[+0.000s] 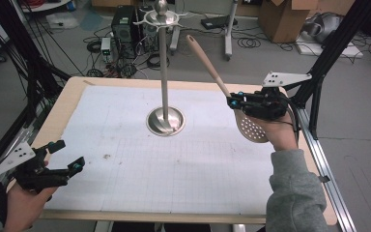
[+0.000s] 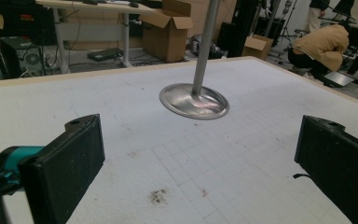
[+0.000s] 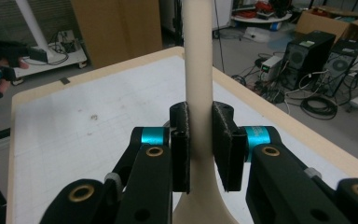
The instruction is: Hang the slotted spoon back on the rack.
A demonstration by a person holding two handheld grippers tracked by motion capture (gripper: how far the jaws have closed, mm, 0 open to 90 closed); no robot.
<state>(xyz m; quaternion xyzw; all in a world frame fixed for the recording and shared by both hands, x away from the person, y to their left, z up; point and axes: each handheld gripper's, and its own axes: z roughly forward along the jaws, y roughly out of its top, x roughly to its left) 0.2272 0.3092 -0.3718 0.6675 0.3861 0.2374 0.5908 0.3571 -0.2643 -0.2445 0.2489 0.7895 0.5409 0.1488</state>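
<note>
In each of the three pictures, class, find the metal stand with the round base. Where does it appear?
High view: metal stand upright at table centre, left of the slotted spatula.
Left gripper view: stand upper centre, beyond the open jaws.
Right gripper view: not visible.
Shared landmark: the white gridded mat.

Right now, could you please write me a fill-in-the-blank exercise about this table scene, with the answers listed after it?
1. The right gripper is shut on the handle of the beige perforated ____ .
2. The left gripper has its jaws ____ .
3. The tall silver metal stand rises from a ____ base.
4. The white gridded mat covers the ____ tabletop.

Missing words: skimmer spoon; open; round; wooden
</note>
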